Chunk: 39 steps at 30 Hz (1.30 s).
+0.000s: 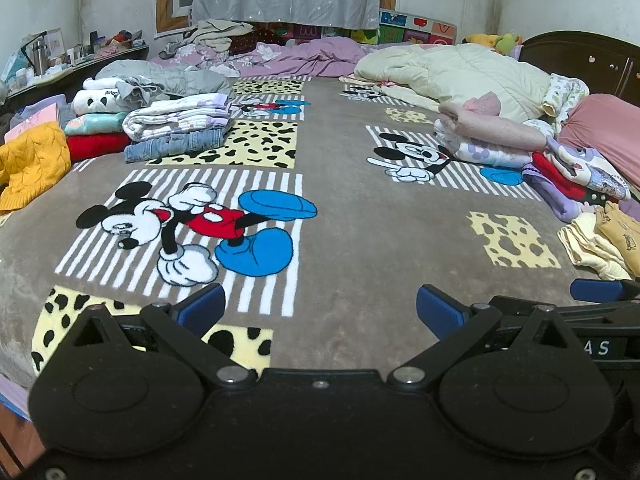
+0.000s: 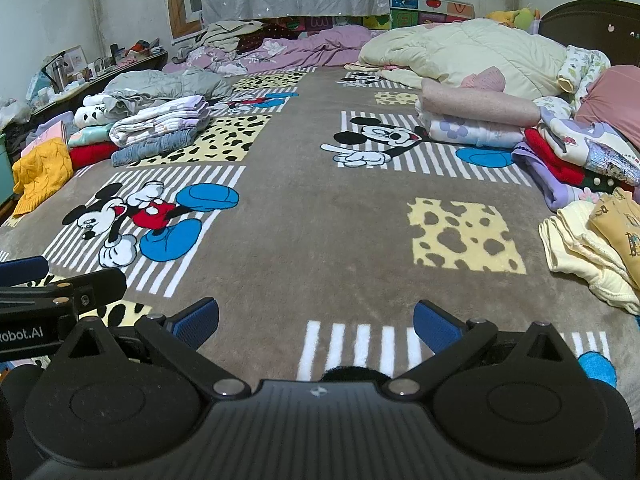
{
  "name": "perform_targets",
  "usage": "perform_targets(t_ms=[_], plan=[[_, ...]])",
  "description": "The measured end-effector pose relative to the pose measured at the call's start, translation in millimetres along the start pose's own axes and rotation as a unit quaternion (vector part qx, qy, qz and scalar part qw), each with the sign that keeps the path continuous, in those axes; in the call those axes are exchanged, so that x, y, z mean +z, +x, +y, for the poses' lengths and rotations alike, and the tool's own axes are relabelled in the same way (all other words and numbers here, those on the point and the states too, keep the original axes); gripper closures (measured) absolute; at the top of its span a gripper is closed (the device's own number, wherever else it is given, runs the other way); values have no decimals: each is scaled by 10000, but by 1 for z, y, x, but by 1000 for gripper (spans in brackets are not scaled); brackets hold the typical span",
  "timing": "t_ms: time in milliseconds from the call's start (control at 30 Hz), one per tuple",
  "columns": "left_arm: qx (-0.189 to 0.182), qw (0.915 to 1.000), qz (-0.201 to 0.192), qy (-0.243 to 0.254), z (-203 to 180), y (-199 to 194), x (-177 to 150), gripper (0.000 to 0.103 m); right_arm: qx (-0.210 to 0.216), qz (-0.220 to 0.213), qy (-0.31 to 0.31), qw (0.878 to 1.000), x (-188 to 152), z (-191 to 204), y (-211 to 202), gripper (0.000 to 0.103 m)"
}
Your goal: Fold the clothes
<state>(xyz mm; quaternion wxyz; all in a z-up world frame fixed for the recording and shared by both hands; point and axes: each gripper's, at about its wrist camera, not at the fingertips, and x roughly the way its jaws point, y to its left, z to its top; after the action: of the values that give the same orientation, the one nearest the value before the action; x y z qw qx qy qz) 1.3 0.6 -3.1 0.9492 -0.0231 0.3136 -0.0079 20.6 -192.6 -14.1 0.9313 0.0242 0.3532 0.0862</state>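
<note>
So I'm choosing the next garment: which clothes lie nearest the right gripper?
The pale yellow garment crumpled at the right edge; the folded stacks lie farther back.

Blanket centre free; clothes stacks L, R.

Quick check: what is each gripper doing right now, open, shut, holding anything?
Left gripper: open, holding nothing, above the blanket.
Right gripper: open, holding nothing.

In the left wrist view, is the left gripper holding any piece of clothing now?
No, the left gripper is open and only bare blanket shows between its fingers.
</note>
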Motion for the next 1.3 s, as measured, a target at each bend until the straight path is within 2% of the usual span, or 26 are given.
perform_targets(t_ms=[800, 1167, 1300], plan=[[-97, 9999, 21, -17, -2, -1, 0, 0, -5, 76, 13, 10000, 0, 0, 4, 0], [-258, 9990, -122, -345, 13, -9, 14, 0, 173, -172, 157, 9996, 10, 2, -5, 0], [-202, 9977, -336, -548, 26, -13, 22, 0, 377, -232, 179, 9989, 14, 4, -6, 0]])
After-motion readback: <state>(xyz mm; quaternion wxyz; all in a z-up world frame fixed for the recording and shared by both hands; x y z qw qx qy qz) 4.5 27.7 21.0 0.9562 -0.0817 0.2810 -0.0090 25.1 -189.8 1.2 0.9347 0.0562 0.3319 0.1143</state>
